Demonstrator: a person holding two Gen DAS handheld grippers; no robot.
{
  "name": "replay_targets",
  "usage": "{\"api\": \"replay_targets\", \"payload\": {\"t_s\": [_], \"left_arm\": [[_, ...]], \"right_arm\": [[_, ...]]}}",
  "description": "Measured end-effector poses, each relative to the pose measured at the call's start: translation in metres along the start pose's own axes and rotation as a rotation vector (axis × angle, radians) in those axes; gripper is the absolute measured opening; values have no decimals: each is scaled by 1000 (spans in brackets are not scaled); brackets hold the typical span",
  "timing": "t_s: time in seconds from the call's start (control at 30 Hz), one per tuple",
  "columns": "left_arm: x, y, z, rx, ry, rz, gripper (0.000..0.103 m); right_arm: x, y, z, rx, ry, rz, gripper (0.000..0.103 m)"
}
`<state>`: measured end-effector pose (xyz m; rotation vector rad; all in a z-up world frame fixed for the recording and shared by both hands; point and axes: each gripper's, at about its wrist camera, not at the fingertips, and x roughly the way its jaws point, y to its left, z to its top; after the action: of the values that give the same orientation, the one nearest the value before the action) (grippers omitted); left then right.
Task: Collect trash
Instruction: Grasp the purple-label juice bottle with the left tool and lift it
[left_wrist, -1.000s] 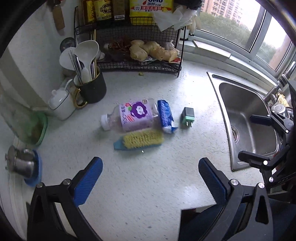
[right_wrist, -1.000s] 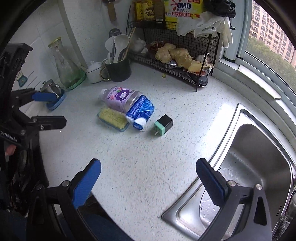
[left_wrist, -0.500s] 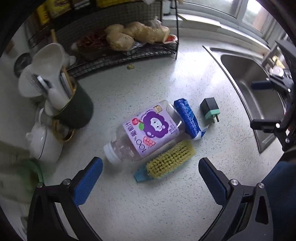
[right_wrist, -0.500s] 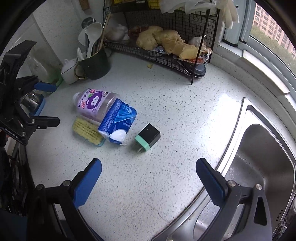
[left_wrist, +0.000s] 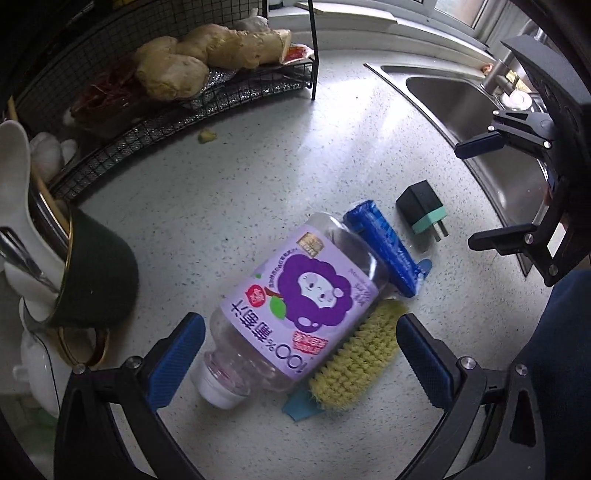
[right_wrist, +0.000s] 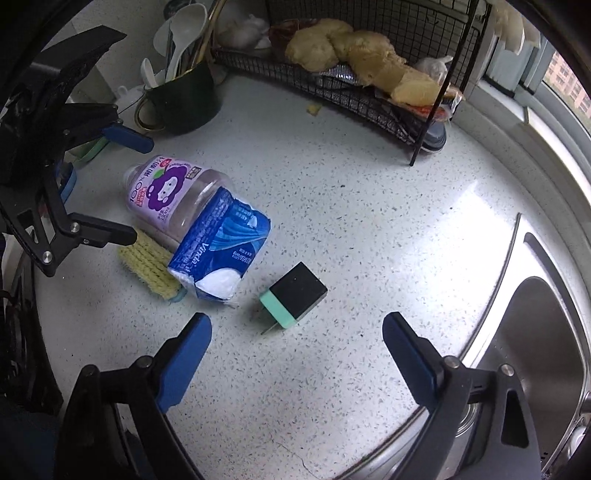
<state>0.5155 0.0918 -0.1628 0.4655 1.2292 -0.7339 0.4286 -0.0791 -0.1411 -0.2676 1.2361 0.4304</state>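
Left claw (left_wrist: 301, 345) gapes downward astride the bottle (left_wrist: 291, 314).

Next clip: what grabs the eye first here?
The purple-labelled bottle lying on its side on the speckled counter, framed by the left gripper with open jaws. Against it lie a blue tissue pack and a yellow brush; a black-and-green charger sits apart.

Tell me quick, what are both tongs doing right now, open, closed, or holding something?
Left tongs: open, holding nothing, either side of the juice bottle.
Right tongs: open, just been closing slightly, holding nothing, near the charger plug.
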Motion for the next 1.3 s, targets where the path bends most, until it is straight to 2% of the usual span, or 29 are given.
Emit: {"api": "replay_targets", "payload": {"t_s": [0.3,0.67,0.87,0.97,1.13,1.17,1.23,1.3], "left_arm": [[19,17,6,24,18,-42,103],[43,7,8,112,56,-101,103],[46,11,8,84,26,-155,90],[46,11,3,69,11,-156,84],[45,18,-3,33,-1,-155,82],[45,18,-4,31,-1,-156,82],[41,19,-5,30,2,-166,81],[40,20,-5,34,6,-174,80]], "right_arm": [[13,0,12,36,28,12,94],[33,-2,33,48,57,28,94],[46,-2,34,21,87,35,91],[50,-3,35,10,90,27,91],[58,-4,33,-10,88,22,90],[60,-5,31,-14,88,27,89],[65,-4,29,-29,93,34,80],[69,0,31,-55,114,34,78]]}}
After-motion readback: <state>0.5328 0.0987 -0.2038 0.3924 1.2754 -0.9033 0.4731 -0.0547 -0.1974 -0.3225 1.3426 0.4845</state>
